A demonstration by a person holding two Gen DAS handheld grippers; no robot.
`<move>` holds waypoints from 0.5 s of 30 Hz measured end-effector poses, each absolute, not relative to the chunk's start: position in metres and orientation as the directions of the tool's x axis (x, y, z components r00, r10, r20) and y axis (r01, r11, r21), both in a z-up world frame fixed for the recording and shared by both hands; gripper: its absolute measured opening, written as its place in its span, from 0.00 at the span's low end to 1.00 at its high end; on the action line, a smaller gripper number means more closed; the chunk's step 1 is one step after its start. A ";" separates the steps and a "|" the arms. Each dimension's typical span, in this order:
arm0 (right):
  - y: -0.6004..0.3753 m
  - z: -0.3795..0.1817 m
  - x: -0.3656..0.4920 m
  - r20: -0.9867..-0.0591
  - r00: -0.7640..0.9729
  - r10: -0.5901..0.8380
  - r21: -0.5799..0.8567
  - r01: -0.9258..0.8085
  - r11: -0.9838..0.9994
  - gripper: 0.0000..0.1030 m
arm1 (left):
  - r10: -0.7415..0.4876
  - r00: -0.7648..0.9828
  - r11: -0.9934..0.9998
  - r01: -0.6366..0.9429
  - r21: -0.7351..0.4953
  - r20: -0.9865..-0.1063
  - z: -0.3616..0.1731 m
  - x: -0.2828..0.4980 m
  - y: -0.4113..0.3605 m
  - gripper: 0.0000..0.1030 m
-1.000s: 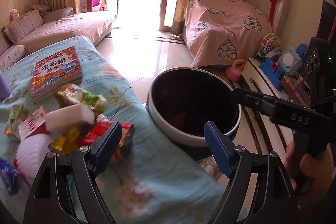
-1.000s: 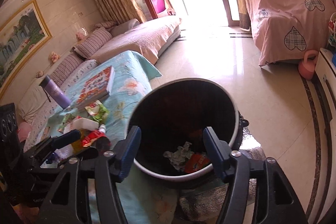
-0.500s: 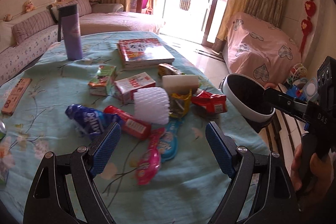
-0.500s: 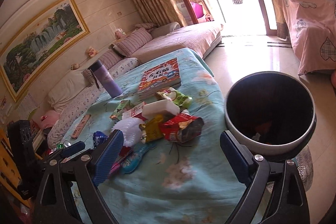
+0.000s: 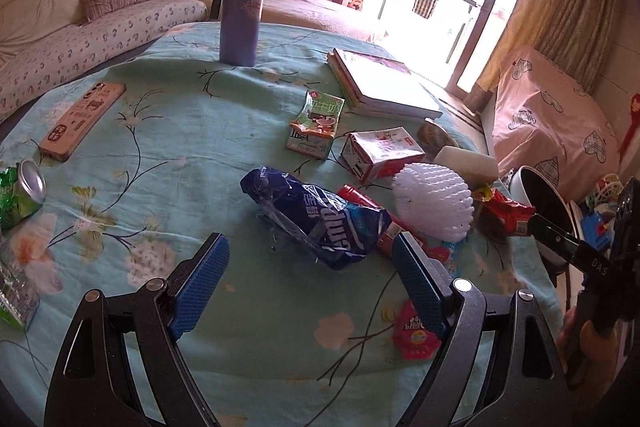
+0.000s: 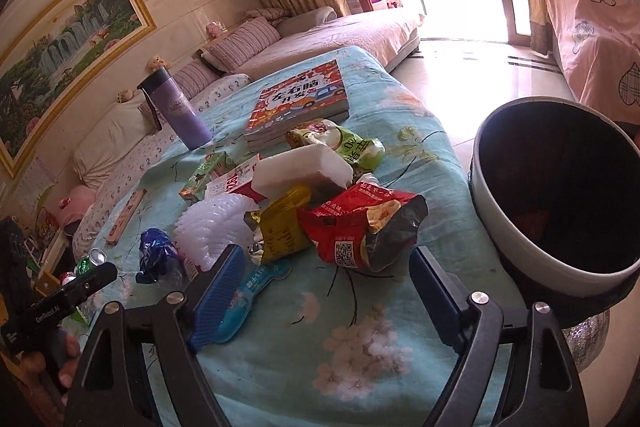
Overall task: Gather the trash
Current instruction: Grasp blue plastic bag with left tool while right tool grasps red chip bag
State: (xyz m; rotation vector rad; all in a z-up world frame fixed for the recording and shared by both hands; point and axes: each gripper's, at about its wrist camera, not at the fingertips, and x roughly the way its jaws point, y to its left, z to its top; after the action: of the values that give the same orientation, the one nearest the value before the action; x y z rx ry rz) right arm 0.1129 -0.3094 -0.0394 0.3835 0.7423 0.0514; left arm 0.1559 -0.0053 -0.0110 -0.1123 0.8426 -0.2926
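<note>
A: How do the left gripper's (image 5: pixel 308 273) fingers stand?

B: Spread wide, gripping nothing. They hover above the table (image 5: pixel 168 147), with the crumpled blue wrapper (image 5: pixel 320 219) lying on the cloth just ahead of the gap between them, untouched.

A: And the right gripper (image 6: pixel 326 281)?

B: Its jaws are closing, though they are far apart and nothing is pinched. The red snack bag (image 6: pixel 356 227) lies just beyond the gap. Its left finger (image 6: pixel 218 293) hangs over a light blue packet (image 6: pixel 248 291); whether it touches cannot be told.

A: Where is the rest of the trash?

B: Heaped toward the table's right edge: a white foam net (image 5: pixel 434 203), a yellow packet (image 6: pixel 280 223), a white block (image 6: pixel 304 167), a green bag (image 6: pixel 352 143), a green carton (image 5: pixel 316 127) and a red-and-white carton (image 5: pixel 380 151). A small red packet (image 5: pixel 414 331) lies beside the left gripper's right finger. A crushed green can (image 5: pixel 20 195) sits near the left edge.

A: Anything else on the cloth?

B: A purple flask (image 5: pixel 242 11) stands upright at the far edge, beside a stack of books (image 6: pixel 300 103), and a flat pink box (image 5: pixel 82 121) lies toward the left.

A: And the bin?

B: The trash bin (image 6: pixel 520 227) stands on the floor against the table's right edge, its mouth open and tilted toward the camera.
</note>
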 end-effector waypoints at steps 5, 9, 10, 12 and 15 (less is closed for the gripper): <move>-0.315 -0.047 0.125 -0.666 0.720 0.195 0.363 0.085 0.928 0.65 | -0.327 0.583 0.945 0.191 -0.266 -0.743 -0.024 0.187 -0.008 0.84; -0.321 -0.057 0.137 -0.687 0.694 0.217 0.377 0.084 0.923 0.39 | -0.339 0.550 0.940 0.178 -0.290 -0.763 -0.038 0.205 -0.012 0.73; -0.322 -0.059 0.139 -0.688 0.687 0.233 0.387 0.077 0.919 0.20 | -0.343 0.541 0.939 0.181 -0.292 -0.768 -0.041 0.206 -0.013 0.52; -0.320 -0.061 0.139 -0.687 0.681 0.254 0.401 0.063 0.914 0.07 | -0.365 0.529 0.931 0.193 -0.310 -0.766 -0.043 0.205 -0.013 0.46; -0.315 -0.056 0.131 -0.671 0.695 0.259 0.392 0.036 0.919 0.06 | -0.352 0.554 0.936 0.215 -0.279 -0.755 -0.037 0.192 -0.014 0.37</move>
State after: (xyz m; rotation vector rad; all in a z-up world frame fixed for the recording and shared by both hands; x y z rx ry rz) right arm 0.1311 -0.3155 -0.0561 0.3951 0.7984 0.1279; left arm 0.1924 -0.0140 -0.0367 -0.1610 0.9256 -0.3365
